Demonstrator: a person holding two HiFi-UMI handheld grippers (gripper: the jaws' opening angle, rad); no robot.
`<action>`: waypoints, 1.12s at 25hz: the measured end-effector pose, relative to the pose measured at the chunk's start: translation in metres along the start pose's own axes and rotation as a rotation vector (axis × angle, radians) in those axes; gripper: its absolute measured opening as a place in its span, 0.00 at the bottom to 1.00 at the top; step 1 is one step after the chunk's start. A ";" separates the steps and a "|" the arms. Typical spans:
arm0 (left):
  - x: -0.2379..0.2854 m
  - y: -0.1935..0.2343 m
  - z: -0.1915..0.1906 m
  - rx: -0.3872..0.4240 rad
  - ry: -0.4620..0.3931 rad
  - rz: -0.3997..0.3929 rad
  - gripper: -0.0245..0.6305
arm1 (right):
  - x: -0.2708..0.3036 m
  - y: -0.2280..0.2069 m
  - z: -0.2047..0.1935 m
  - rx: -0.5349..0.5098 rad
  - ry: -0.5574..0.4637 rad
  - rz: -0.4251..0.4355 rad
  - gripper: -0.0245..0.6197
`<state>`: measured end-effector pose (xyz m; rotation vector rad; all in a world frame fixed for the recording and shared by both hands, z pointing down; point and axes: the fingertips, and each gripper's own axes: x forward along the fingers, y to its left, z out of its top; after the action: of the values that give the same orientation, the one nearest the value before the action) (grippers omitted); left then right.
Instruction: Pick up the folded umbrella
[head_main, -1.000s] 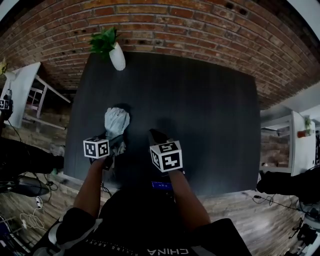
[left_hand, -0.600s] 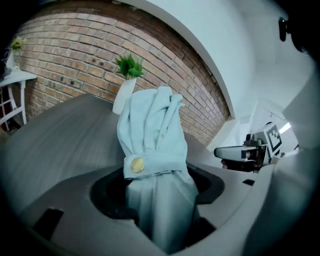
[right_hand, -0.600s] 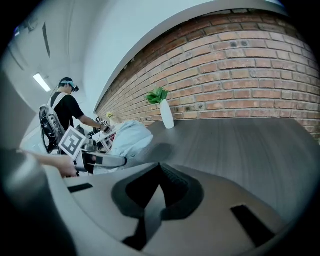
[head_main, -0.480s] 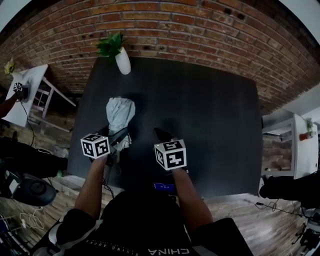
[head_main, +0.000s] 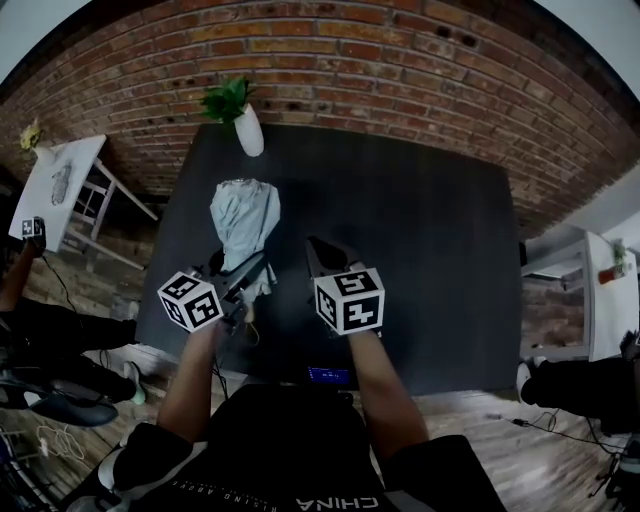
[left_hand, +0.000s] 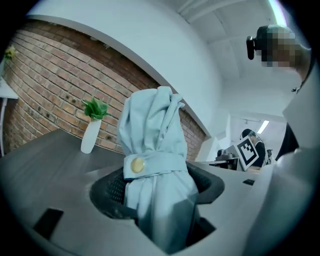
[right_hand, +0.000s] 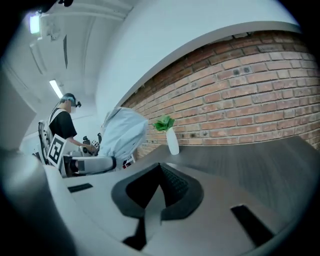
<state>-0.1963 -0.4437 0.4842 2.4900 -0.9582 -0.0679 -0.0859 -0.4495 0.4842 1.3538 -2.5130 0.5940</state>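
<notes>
Head view shows a person with a gripper in each hand, over a dark table (head_main: 430, 270). The left gripper (head_main: 246, 274) is clamped on the umbrella (head_main: 244, 222). The umbrella is pale blue and folded. It sticks out past the jaws, up over the left part of the table.

In the left gripper view, the umbrella (left_hand: 156, 150) fills the gap between the two dark jaws, and both press on its sides. A strap (left_hand: 160, 163) with a round button (left_hand: 134, 165) wraps around it. Its top end points up.

The right gripper (head_main: 320, 252) is just beside the left one. In the right gripper view, its jaws (right_hand: 160, 189) are together, with nothing in them.

A white vase (head_main: 249, 133) with a green plant (head_main: 225, 98) stands at the far edge of the table, by a brick wall (head_main: 400, 60).
</notes>
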 end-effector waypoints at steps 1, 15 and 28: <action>-0.002 -0.005 -0.001 -0.005 -0.008 -0.007 0.49 | -0.004 0.001 0.002 0.008 -0.014 0.003 0.05; -0.034 -0.068 -0.033 -0.084 -0.119 -0.087 0.49 | -0.052 0.000 -0.038 0.054 -0.032 0.046 0.05; -0.049 -0.083 -0.038 -0.085 -0.103 -0.168 0.49 | -0.083 -0.007 -0.045 0.108 -0.090 -0.019 0.05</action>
<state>-0.1741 -0.3425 0.4758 2.5026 -0.7672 -0.2879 -0.0345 -0.3707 0.4948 1.4722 -2.5686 0.6891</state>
